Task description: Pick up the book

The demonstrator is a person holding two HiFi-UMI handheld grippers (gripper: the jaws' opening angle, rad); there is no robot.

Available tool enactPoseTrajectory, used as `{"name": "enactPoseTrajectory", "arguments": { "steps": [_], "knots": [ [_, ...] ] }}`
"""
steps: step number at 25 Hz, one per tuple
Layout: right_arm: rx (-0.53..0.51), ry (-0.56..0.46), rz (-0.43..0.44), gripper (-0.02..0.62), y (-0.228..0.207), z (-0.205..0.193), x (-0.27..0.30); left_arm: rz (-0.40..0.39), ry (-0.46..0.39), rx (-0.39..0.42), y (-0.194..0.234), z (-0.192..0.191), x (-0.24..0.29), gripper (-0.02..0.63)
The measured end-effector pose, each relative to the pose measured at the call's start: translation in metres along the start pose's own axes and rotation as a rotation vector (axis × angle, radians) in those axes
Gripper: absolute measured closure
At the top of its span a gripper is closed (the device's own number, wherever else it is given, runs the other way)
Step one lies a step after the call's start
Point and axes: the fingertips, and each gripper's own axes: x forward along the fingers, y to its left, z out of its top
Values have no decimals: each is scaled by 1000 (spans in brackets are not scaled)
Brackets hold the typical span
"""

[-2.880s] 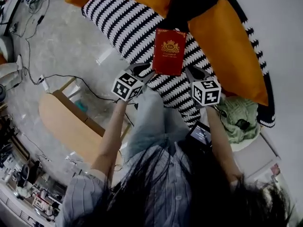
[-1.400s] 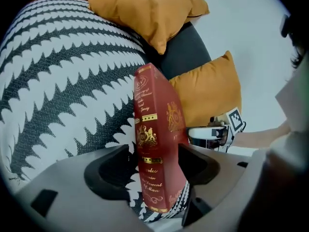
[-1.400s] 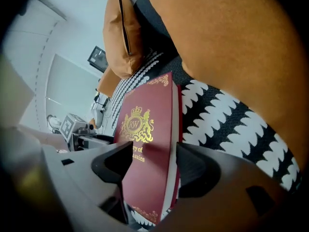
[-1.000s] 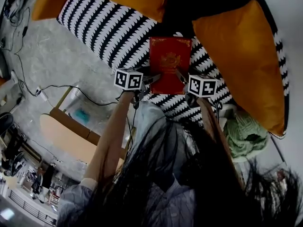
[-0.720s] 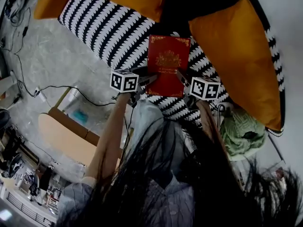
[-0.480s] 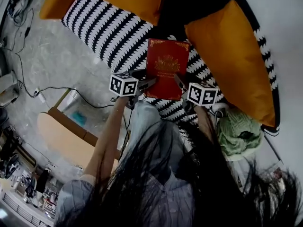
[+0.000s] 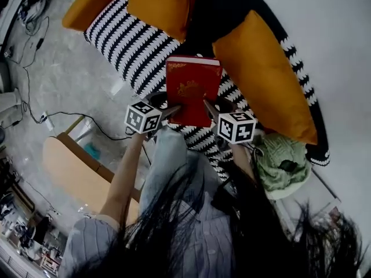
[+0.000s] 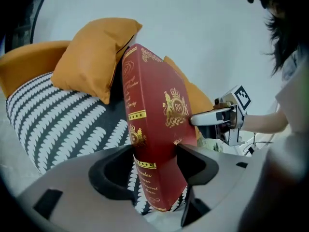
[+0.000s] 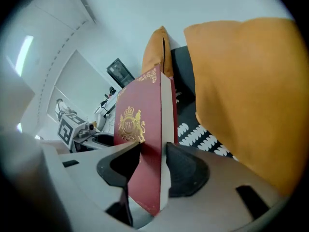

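Head view: the red book [image 7: 192, 90] sits between two grippers, its crested cover turned up toward the camera, above the near edge of the striped seat cushion [image 7: 130, 39]. Orange pillows [image 7: 264, 74] lie behind it along the far edge.

The left gripper [image 8: 154, 164] is clamped on the book's lower end at the spine side, with one jaw pressing each cover. The right gripper [image 9: 152, 166] has the page-edge side of the same end. Its jaws have just been closing, and the book stands between them with the pads against front and back.

Both grips look made, so the reach and grasp are done. In the left gripper view, striped fabric shows past the book's bottom corner with nothing touching it, so the book appears clear of the cushion. What seems left is small: holding it steady in both grips.
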Motion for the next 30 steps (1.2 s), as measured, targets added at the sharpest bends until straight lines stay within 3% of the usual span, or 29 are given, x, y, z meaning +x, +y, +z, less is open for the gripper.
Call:
{"name": "enactPoseTrajectory", "arguments": {
  "steps": [6, 13, 22, 30],
  "knots": [
    [-48, -115, 17, 417, 31, 38, -59, 19, -153, 5, -49, 41, -43, 310],
    [-145, -233, 30, 420, 77, 57, -124, 72, -283, 46, -106, 61, -97, 310],
    [-257, -327, 78, 420, 132, 45, -179, 167, -335, 149, -158, 52, -157, 310],
    [-282, -365, 82, 420, 148, 16, -213, 180, -352, 175, -195, 28, -173, 310]
  ]
}}
